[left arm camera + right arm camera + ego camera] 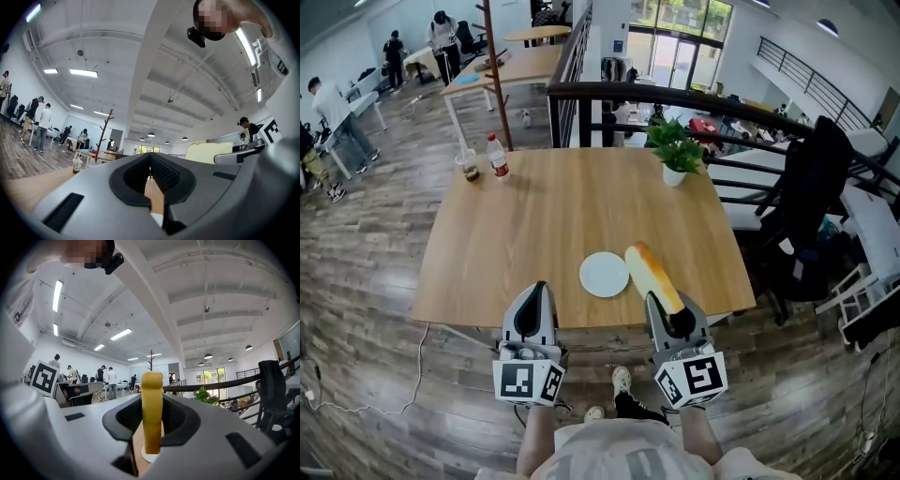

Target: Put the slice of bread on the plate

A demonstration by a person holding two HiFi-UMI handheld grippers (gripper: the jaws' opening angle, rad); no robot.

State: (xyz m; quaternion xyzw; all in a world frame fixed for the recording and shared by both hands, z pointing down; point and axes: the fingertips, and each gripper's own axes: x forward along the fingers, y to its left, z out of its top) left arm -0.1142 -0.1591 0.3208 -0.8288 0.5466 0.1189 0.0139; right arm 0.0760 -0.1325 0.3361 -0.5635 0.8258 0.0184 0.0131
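We hold the slice of bread (652, 275) clamped edge-up in the right gripper (664, 305) over the wooden table (553, 206), just right of the plate (605, 275), while the left gripper (537, 292) has its jaws together, empty, above the plank floor (375, 281).

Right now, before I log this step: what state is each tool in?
Left tool: closed, nothing in it.
Right tool: closed on the slice of bread.

Grey left tongs (538, 289) and right tongs (668, 306) carry black-and-white square-marker cubes (528, 382).
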